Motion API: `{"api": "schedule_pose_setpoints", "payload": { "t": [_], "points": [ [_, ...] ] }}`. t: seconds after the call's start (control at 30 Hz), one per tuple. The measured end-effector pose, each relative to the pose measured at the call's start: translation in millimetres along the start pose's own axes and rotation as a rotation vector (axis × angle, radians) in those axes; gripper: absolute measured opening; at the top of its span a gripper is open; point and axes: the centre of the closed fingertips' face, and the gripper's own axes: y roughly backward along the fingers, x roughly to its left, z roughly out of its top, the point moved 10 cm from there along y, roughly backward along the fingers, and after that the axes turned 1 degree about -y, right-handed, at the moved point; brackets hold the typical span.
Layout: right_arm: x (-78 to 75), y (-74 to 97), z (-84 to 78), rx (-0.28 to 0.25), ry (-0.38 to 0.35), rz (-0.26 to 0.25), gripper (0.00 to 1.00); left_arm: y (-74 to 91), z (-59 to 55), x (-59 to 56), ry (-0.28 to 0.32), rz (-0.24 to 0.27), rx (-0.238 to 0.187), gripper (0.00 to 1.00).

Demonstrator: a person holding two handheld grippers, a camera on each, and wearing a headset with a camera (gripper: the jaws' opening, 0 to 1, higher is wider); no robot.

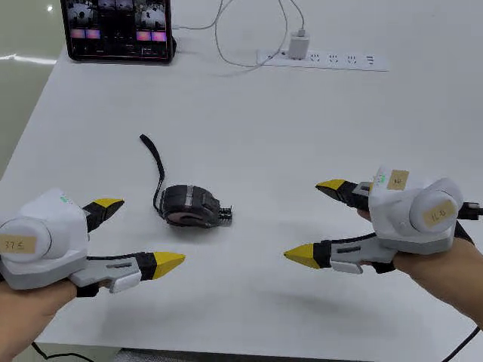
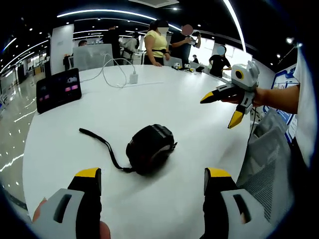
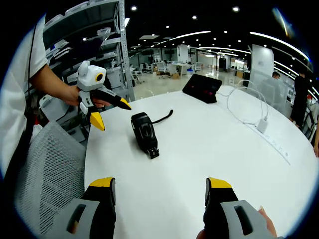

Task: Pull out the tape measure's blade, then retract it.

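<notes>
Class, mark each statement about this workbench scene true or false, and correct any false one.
1. The tape measure lies on the table between the two grippers. True.
2. The left gripper is shut on the tape measure. False: it is open, apart from it.
3. A charger sits in the power strip. True.
4. The right gripper holds the strap. False: it is open and empty; the strap lies on the table.
</notes>
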Motion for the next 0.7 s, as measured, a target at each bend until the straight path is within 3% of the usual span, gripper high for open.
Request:
{"api": "schedule_pose_setpoints", "payload": {
  "t": [0.7],
  "points": [
    [7.3, 22.0, -20.9, -0.007, -0.033, -0.015, 0.82, 8.3, -7.7, -3.1, -0.050, -0.050, 0.021, 0.87]
  ]
}}
